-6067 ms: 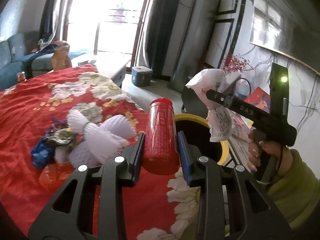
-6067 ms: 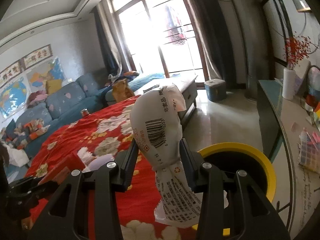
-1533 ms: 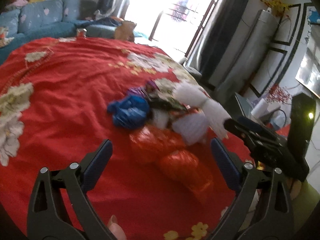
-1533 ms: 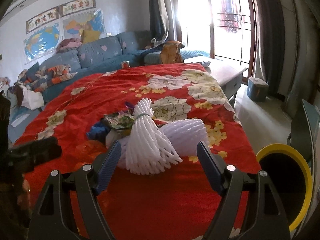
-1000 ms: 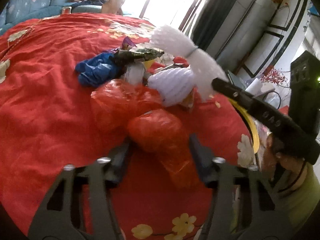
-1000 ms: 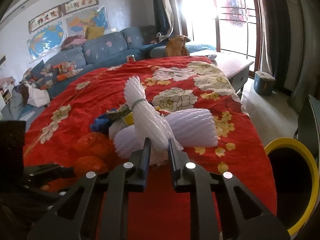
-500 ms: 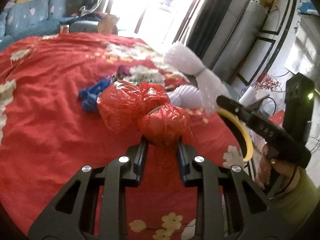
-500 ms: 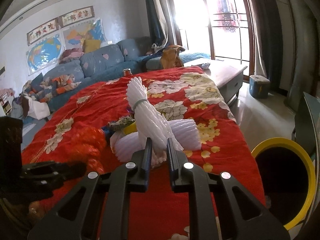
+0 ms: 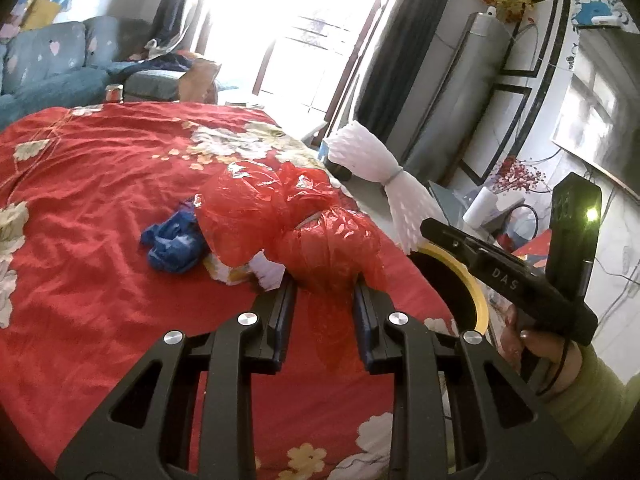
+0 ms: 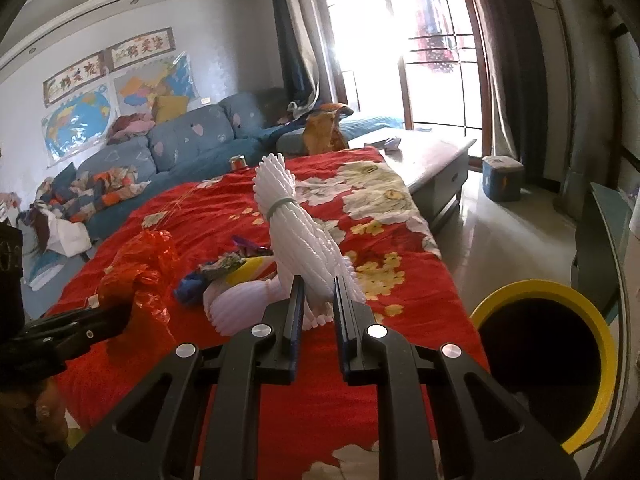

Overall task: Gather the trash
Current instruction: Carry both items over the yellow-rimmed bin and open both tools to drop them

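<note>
My left gripper (image 9: pixel 323 292) is shut on a crumpled red plastic bag (image 9: pixel 288 216), which hangs clear of the red flowered cloth (image 9: pixel 92 184). My right gripper (image 10: pixel 318 294) is shut on a bundle of white foam netting (image 10: pixel 298 232) tied with a band, also lifted. From the left wrist view that foam bundle (image 9: pixel 384 176) sticks up from the right gripper's tip. A blue wad (image 9: pixel 172 240), a white foam sleeve (image 10: pixel 240 300) and wrappers (image 10: pixel 224 264) still lie on the cloth. The yellow-rimmed bin (image 10: pixel 548 360) stands at the table's right.
A blue sofa (image 10: pixel 180 140) with clothes lines the far wall. A low wooden table (image 10: pixel 432 160) and a small blue box (image 10: pixel 502 178) stand by the bright window. A person's hand in a green sleeve (image 9: pixel 576 384) holds the right gripper.
Both grippers closed on their trash and rose: the red bag and the foam bundle have come up off the cloth, and the views now tilt higher toward the window.
</note>
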The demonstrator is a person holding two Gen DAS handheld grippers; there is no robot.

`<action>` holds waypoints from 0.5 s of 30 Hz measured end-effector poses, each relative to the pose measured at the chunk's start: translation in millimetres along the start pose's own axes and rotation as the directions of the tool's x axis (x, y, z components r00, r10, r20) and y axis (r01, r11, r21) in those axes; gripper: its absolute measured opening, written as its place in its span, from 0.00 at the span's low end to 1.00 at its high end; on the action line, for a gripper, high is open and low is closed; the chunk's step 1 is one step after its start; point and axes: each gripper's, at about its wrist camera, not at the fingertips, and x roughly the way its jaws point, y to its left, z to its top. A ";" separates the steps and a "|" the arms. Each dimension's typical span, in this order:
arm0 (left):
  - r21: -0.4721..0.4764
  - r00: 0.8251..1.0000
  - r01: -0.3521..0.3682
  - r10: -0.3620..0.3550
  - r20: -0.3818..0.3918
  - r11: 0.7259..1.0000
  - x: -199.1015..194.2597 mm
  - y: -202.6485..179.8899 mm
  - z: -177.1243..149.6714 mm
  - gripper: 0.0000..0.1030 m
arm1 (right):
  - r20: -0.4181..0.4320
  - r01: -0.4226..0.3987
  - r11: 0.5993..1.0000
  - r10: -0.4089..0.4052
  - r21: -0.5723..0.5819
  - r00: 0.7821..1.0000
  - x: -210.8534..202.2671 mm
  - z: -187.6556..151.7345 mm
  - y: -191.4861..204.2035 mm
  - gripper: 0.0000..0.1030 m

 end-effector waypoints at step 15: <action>0.056 0.999 0.039 -0.039 -0.001 0.998 16.0 -35.3 8.7 0.19 | 0.033 0.081 0.995 -0.083 0.064 0.996 -16.9 3.1 -39.8 0.14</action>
